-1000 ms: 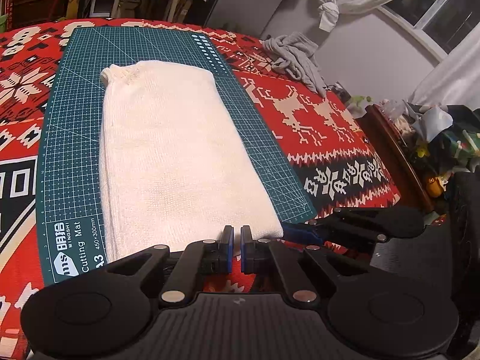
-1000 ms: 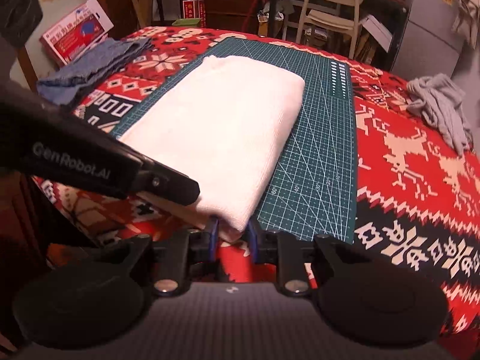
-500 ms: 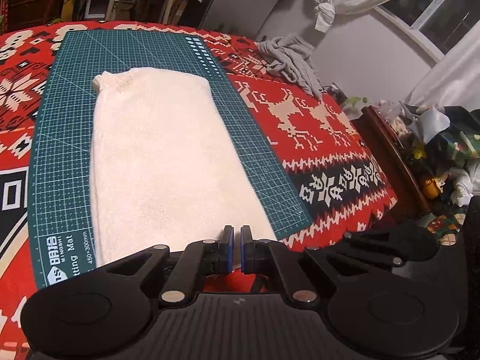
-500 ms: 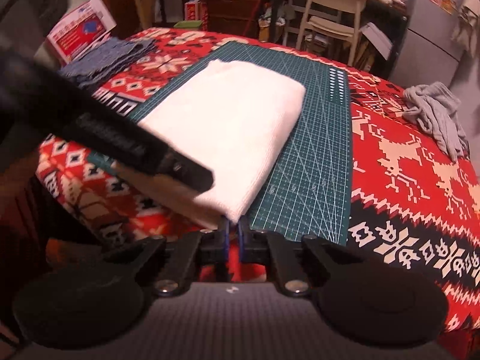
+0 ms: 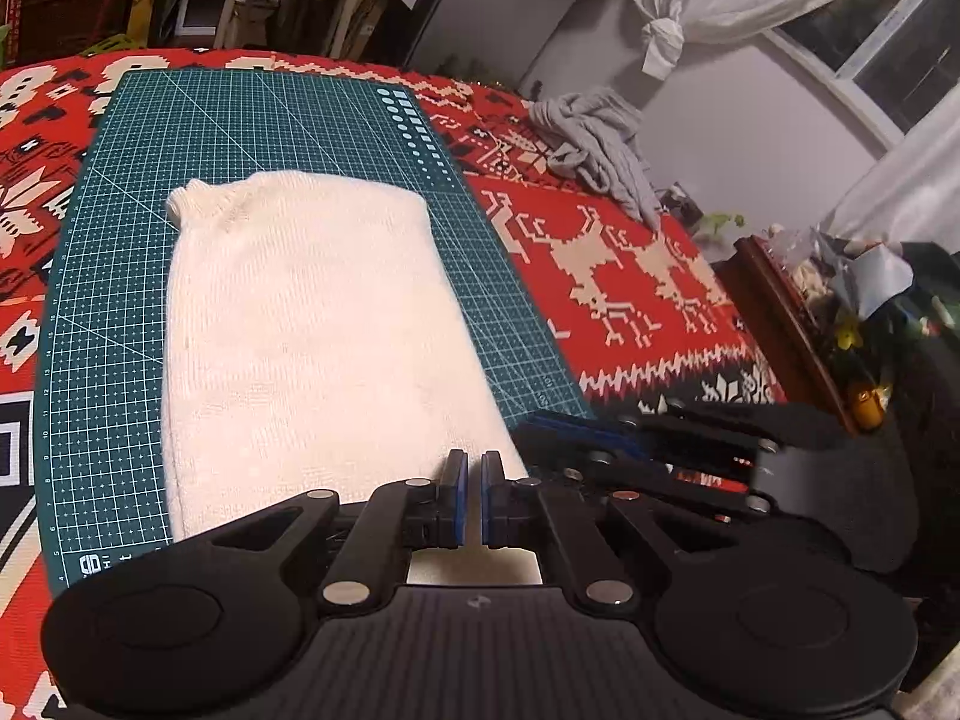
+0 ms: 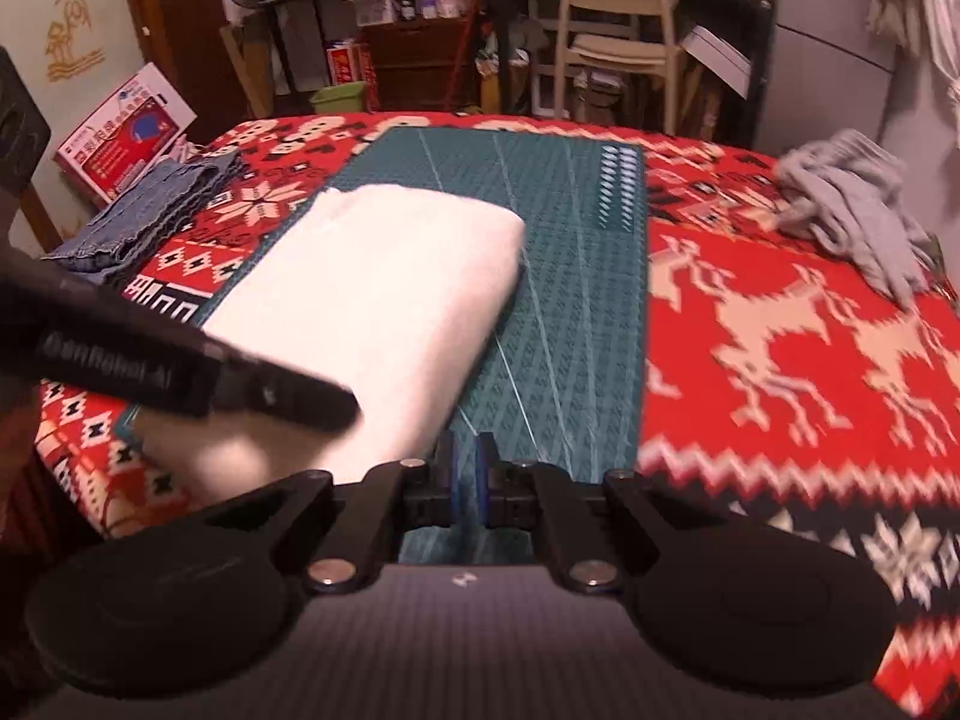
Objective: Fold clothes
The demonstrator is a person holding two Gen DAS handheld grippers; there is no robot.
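A folded cream knit garment lies lengthwise on the green cutting mat, its collar at the far end. It also shows in the right wrist view. My left gripper is shut on the garment's near hem. My right gripper is shut at the garment's near right corner, over the mat; the view is blurred, and a grip on cloth cannot be seen. The right gripper's fingers show beside the left one.
A red patterned cloth covers the table. A crumpled grey garment lies at the far right, also in the right wrist view. A folded blue-grey garment lies at the far left. Chair and clutter stand behind.
Both grippers have lifted and moved forward over the table with the near hem. The right gripper closed from slightly apart to shut.
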